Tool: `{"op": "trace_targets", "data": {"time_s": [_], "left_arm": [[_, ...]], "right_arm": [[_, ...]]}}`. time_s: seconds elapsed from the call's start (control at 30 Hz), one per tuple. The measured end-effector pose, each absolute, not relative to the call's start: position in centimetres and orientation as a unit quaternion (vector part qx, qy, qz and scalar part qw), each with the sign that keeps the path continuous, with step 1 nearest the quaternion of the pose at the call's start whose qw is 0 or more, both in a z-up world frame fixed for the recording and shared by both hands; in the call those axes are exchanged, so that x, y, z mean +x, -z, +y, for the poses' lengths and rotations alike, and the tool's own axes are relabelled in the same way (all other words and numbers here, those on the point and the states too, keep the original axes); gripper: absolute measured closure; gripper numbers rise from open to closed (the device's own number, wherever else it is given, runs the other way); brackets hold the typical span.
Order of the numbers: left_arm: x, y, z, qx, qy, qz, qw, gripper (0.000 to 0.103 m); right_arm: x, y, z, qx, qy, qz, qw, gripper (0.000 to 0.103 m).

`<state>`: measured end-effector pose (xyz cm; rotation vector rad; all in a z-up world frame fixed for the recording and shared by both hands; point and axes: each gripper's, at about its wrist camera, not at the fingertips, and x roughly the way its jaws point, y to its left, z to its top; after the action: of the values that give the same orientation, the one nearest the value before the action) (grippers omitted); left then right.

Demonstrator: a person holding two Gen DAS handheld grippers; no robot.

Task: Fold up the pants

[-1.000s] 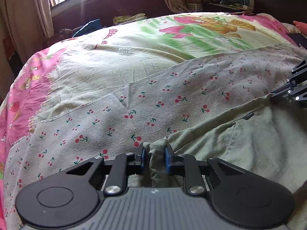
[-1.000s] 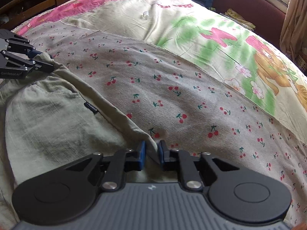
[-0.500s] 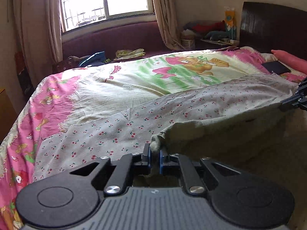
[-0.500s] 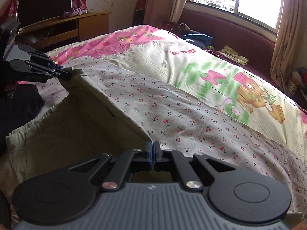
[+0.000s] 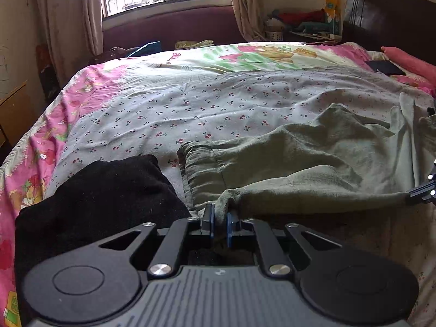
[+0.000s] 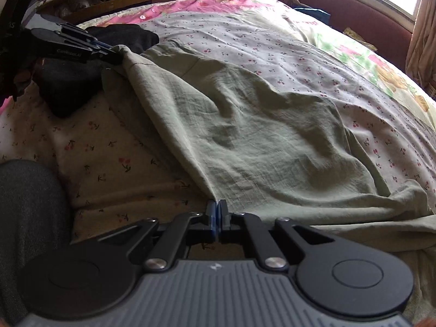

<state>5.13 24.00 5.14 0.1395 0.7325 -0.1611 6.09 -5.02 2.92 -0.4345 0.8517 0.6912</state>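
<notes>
Your left gripper (image 5: 220, 219) and right gripper (image 6: 217, 219) each pinch one end of the pants' (image 6: 245, 125) near edge, stretched crosswise; the rest lies ahead of you.

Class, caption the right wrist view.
Both grippers' fingers pinch the green pants taut over the cherry-print bedspread.

Each tool (image 5: 220, 224): black linkage arms, blue pads, silver screws, grey ribbed body.
</notes>
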Motion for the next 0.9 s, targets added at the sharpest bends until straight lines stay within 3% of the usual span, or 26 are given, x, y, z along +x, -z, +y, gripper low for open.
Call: {"op": "trace_targets", "data": {"time_s": [0.1, 0.2, 0.4, 0.63, 0.73, 0.8, 0.9], "left_arm": [[4.3, -4.8, 23.9, 0.085, 0.084, 0.353, 0.928, 0.078], [3.7, -3.6, 23.5, 0.125, 0.078, 0.364, 0.92, 0.071], [1.5, -4.2, 23.2, 0.15, 0.077, 0.356, 0.919, 0.07], [1.7, -6.8, 20.9, 0.104, 0.106, 0.285, 0.947, 0.065], [4.0, -4.3, 20.0, 0.102, 0.107, 0.32, 0.936, 0.064], [5.4, -1.2, 19.8, 0.109, 0.109, 0.392, 0.907, 0.064], [4.1, -0.7, 19.0, 0.136, 0.11, 0.377, 0.909, 0.064]], "right_arm": [[6.2, -2.8, -4.9, -0.232, -0.335, 0.411, 0.815, 0.094], [6.0, -2.1, -4.6, -0.253, -0.333, 0.423, 0.804, 0.092], [4.6, -2.6, -3.9, -0.246, -0.354, 0.413, 0.802, 0.088], [5.3, -3.7, -2.6, -0.2, -0.331, 0.367, 0.846, 0.087], [6.5, -3.1, -2.6, -0.187, -0.305, 0.371, 0.857, 0.081], [7.5, -2.2, -3.5, -0.183, -0.278, 0.39, 0.859, 0.08], [8.7, -1.0, -6.8, -0.143, -0.223, 0.437, 0.859, 0.08]]}}
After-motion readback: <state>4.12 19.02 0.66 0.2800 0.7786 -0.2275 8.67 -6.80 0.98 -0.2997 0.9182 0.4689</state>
